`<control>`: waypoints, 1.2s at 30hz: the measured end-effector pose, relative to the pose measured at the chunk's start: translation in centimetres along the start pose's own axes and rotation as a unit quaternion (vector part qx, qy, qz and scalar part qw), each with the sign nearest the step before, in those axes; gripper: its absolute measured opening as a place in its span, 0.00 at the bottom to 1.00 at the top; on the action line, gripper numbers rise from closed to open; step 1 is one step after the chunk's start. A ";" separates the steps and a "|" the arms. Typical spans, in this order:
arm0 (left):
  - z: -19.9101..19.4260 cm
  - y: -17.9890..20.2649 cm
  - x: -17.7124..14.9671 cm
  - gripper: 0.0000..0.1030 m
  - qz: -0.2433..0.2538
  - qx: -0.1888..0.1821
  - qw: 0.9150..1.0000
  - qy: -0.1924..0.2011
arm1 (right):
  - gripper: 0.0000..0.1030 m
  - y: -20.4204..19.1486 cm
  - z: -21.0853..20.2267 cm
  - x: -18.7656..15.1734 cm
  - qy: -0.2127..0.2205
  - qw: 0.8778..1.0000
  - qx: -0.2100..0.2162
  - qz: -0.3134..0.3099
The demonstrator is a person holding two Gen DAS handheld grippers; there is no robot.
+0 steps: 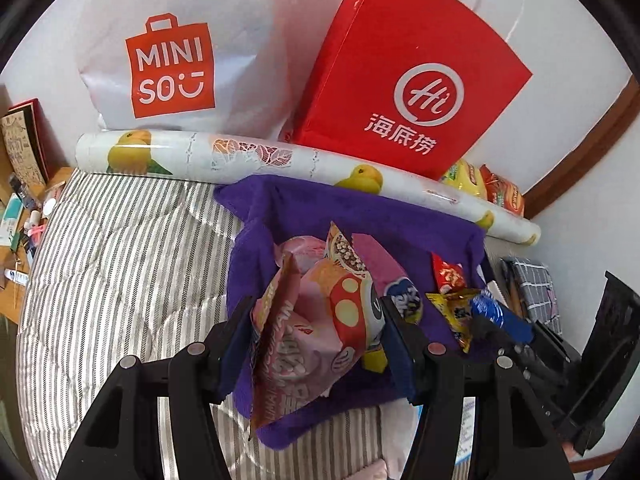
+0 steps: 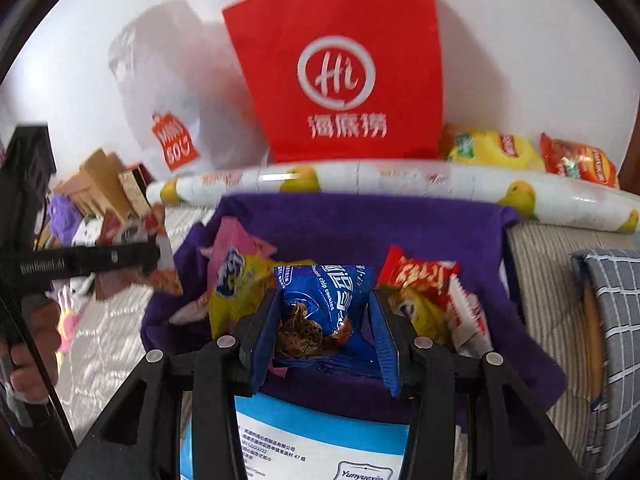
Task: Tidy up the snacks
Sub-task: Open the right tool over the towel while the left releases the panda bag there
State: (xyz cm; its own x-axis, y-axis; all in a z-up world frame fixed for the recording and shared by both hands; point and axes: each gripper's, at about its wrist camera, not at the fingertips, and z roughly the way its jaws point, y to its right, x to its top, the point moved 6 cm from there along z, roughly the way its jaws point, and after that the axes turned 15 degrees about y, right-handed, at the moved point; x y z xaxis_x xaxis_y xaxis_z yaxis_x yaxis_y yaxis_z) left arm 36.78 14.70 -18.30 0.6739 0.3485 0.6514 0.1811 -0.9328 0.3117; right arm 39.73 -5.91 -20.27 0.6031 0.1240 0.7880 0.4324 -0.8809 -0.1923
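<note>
A purple cloth (image 1: 320,208) lies on the striped bed with several snack packs on it. My left gripper (image 1: 316,320) is shut on a pink mushroom-print snack bag (image 1: 320,320), held above the cloth. A pink pack (image 1: 380,264), a red pack (image 1: 448,276) and a yellow pack (image 1: 452,312) lie on the cloth. My right gripper (image 2: 324,320) is shut on a blue chocolate chip cookie pack (image 2: 324,292) over the cloth (image 2: 360,224). A yellow and pink pack (image 2: 236,272) lies to its left, a red pack (image 2: 424,276) to its right.
A red paper bag (image 1: 404,80) and a white Miniso bag (image 1: 172,68) stand against the wall behind a printed roll (image 1: 280,160). Yellow and orange chip bags (image 2: 528,152) lie at back right. A checked grey cushion (image 2: 612,320) is at right. A cluttered desk (image 1: 20,208) is at left.
</note>
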 end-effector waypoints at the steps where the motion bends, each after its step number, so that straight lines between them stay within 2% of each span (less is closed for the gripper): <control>1: 0.3 0.0 0.0 0.57 -0.001 0.000 1.000 -0.002 | 0.43 -0.1 0.2 -0.2 -0.003 1.000 -0.002 -0.004; 11: 2.8 0.2 0.1 0.57 -0.051 -0.032 0.998 -0.011 | 0.44 0.2 1.6 -1.2 -0.022 1.000 -0.003 0.007; 22: 4.1 1.0 -0.6 0.57 -0.082 -0.063 0.994 -0.018 | 0.57 0.2 0.3 -0.8 0.002 1.000 0.002 0.008; 26: 4.6 0.8 -0.9 0.57 -0.095 -0.066 0.993 -0.032 | 0.58 0.3 -0.5 -0.5 0.012 1.000 -0.001 0.004; 27: 4.5 0.7 -0.9 0.58 -0.097 -0.066 0.993 -0.032 | 0.58 0.3 -0.7 -0.5 0.013 1.000 -0.003 0.003; 30: 3.8 0.4 -0.6 0.69 -0.099 -0.071 0.992 -0.029 | 0.58 0.2 -1.5 -0.6 0.017 1.000 -0.005 0.001; 36: 1.4 0.0 0.5 0.75 -0.096 -0.064 0.993 -0.006 | 0.58 -0.3 -3.3 -1.0 0.022 1.000 -0.004 0.003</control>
State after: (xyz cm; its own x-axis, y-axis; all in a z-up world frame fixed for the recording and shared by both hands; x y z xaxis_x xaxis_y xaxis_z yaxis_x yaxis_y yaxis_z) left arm 38.12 14.71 -18.99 0.6444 0.5166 0.5639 0.2152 -0.8300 0.5145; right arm 36.78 -7.26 -19.05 0.5755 0.0980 0.8119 0.4231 -0.8853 -0.1931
